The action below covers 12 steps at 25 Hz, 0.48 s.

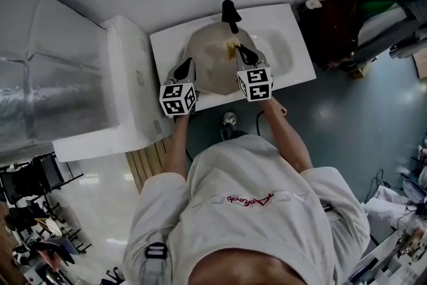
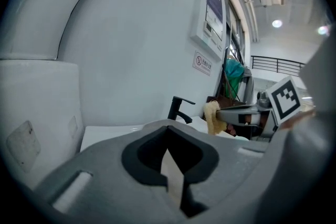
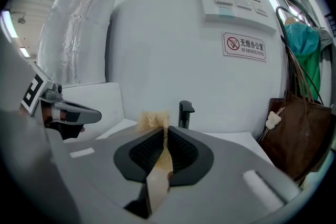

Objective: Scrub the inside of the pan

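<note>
Pan (image 1: 208,67), round, pale beige and shallow, is seen lying in the white rectangular basin (image 1: 299,67), just below and ahead of both tongs. The left tongs (image 2: 168,136) are closed with nothing seen between them, near the pan's left edge. The right tongs (image 3: 164,131) are clamped on a straw-coloured fibrous scrubbing pad (image 3: 152,120), with a tuft showing past the tips. Under hard strokes the pad could be dragged loose. The pan, apparently unheld, could be pushed towards the black tap (image 1: 230,12) beyond the tongs.
</note>
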Each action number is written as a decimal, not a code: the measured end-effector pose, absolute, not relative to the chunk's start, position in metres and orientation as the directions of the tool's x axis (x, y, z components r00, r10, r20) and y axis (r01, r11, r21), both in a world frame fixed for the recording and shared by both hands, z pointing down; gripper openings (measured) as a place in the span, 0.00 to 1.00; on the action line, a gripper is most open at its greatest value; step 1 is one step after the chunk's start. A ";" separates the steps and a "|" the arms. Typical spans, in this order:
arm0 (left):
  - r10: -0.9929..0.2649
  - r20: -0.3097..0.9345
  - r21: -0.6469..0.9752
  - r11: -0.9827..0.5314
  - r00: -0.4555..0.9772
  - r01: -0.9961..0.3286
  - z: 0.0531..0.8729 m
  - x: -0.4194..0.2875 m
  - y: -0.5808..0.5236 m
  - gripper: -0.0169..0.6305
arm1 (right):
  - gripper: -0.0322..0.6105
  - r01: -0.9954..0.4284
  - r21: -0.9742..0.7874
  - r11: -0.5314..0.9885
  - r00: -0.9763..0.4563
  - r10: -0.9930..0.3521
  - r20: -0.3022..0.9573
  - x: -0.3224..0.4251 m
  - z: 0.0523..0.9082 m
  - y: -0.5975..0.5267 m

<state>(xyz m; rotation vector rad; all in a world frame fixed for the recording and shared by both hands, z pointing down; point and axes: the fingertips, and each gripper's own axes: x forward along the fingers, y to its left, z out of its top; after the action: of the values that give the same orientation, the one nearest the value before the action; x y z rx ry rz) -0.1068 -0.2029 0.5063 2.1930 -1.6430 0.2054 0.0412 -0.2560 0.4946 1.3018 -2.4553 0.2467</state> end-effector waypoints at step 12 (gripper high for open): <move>-0.886 0.295 0.217 -0.303 0.358 -0.928 0.489 -0.109 -0.155 0.03 | 0.10 -0.869 0.027 0.495 -0.455 -0.818 0.352 0.049 0.484 -0.195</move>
<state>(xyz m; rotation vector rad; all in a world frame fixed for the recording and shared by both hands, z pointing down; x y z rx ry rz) -0.1091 -0.1549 0.4887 2.2790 -1.5957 0.1688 0.0485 -0.1954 0.4838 1.4176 -2.4246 0.2242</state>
